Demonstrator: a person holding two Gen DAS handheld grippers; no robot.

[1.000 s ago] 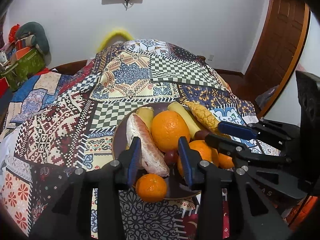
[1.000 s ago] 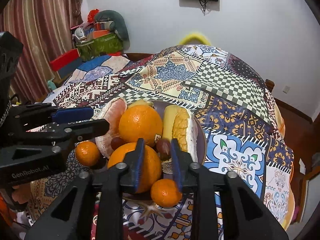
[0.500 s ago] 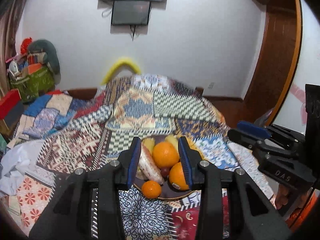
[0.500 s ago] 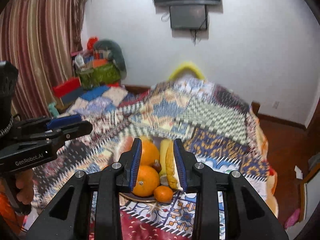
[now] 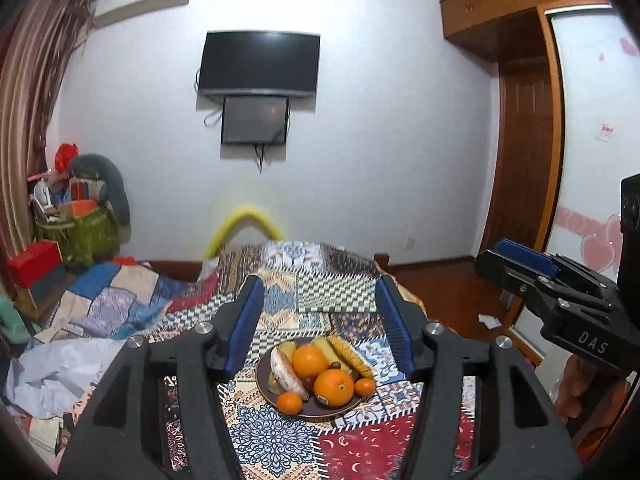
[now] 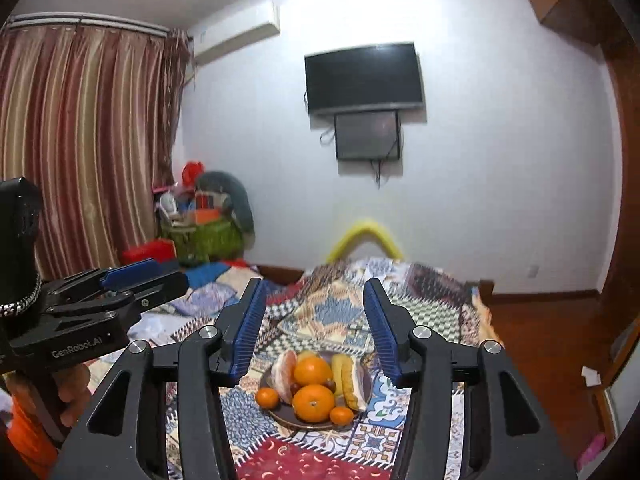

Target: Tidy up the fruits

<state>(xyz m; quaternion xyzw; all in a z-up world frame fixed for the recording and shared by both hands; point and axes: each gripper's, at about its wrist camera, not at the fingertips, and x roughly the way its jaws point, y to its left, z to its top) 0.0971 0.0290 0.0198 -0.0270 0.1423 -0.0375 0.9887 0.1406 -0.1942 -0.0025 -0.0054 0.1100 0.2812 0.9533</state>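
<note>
A dark plate sits on the patchwork quilt, well below and ahead of both grippers. On it lie two big oranges, small mandarins, bananas, a yellow corn cob and a peeled citrus segment. My left gripper hovers high, its jaws opening with nothing between them. My right gripper is level with it on the right, jaws likewise opening and empty.
The quilt covers a bed that runs to the far wall with a TV. A pile of bags and a striped curtain stand at the left, white cloth lies at the bed's left edge, and a wooden wardrobe is at the right.
Both grippers have risen and drawn back from the plate, so the fruit looks small and far. Both pairs of jaws have spread wider. The fruit has not moved.
</note>
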